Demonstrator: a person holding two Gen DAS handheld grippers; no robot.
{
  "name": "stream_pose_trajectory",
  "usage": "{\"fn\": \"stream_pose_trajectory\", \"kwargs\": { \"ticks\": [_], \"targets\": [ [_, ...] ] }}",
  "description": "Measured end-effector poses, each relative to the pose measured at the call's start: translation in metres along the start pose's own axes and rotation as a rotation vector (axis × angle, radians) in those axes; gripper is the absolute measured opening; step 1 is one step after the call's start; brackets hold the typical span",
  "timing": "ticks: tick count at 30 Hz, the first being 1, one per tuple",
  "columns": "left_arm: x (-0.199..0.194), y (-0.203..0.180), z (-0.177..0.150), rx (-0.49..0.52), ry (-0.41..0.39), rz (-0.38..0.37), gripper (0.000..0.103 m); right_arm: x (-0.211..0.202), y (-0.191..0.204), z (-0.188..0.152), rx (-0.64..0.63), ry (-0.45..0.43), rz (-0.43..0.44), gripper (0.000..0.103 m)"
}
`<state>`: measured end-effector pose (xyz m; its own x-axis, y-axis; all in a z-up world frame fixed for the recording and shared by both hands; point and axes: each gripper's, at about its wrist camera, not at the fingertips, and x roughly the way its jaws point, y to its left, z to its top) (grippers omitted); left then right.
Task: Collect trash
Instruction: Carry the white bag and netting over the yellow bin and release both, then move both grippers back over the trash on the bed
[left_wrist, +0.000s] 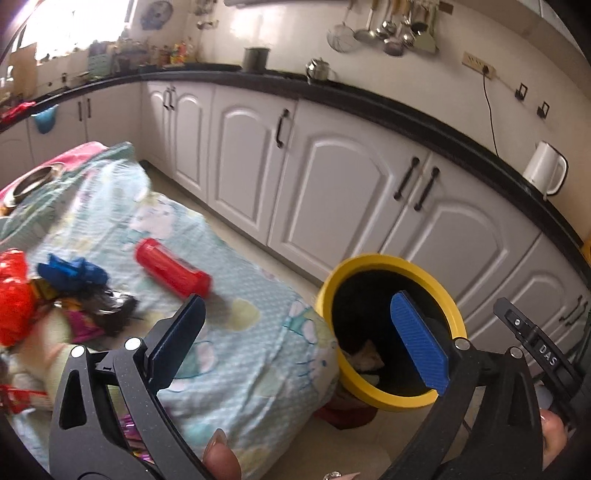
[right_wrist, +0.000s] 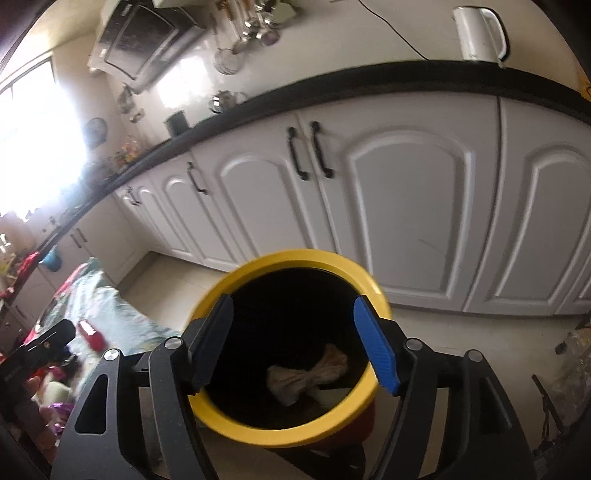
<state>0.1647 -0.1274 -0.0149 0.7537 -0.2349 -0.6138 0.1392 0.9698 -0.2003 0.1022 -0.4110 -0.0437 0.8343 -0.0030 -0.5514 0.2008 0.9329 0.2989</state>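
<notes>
From the left wrist, the left gripper (left_wrist: 295, 339) had its fingers spread wide with nothing between them, hanging over the edge of the table draped in a pale turquoise patterned cloth (left_wrist: 236, 332), beside the round yellow-rimmed bin with a dark inside (left_wrist: 391, 328). Trash remaining on the cloth lay well to the left: a red cylindrical plastic container (left_wrist: 171, 267) on its side, a crumpled blue wrapper (left_wrist: 72, 273), a red crinkled bag (left_wrist: 13, 295) and dark scraps with a pink foil packet (left_wrist: 88, 325). The likely trouble was the round container rolling off the sloping cloth if nudged, or the loose cloth dragging with a pick. A steel plate (left_wrist: 31, 182) sat far back.

From the right wrist, the right gripper (right_wrist: 291, 347) hovered directly above the bin's mouth, fingers parted and empty. A pale crumpled paper wad (right_wrist: 308, 374) rested at the bottom. The bin's rim stood just beside the fingers; a careless withdrawal might tip it. White cabinet doors (right_wrist: 406, 206) and a white electric kettle (right_wrist: 480, 33) stood behind, clear of the work.
</notes>
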Motion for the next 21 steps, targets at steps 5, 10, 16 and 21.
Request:
{"fn": "stream_pose_trajectory", "kwargs": {
  "ticks": [5,10,16,21],
  "targets": [
    [-0.019,0.015,0.003,-0.019,-0.039,0.031,0.092,-0.012,0.021,0.001,-0.011,-0.012,0.074,0.069],
    [-0.035,0.031,0.004,-0.043,-0.073,0.058,0.092,-0.020,0.046,0.000,-0.039,-0.009,0.135,0.070],
    [-0.057,0.049,0.006,-0.054,-0.134,0.104,0.092,-0.029,0.075,-0.005,-0.096,-0.017,0.193,0.070],
    [-0.069,0.066,0.007,-0.082,-0.165,0.130,0.092,-0.037,0.102,-0.014,-0.150,-0.029,0.251,0.071]
  ]
}}
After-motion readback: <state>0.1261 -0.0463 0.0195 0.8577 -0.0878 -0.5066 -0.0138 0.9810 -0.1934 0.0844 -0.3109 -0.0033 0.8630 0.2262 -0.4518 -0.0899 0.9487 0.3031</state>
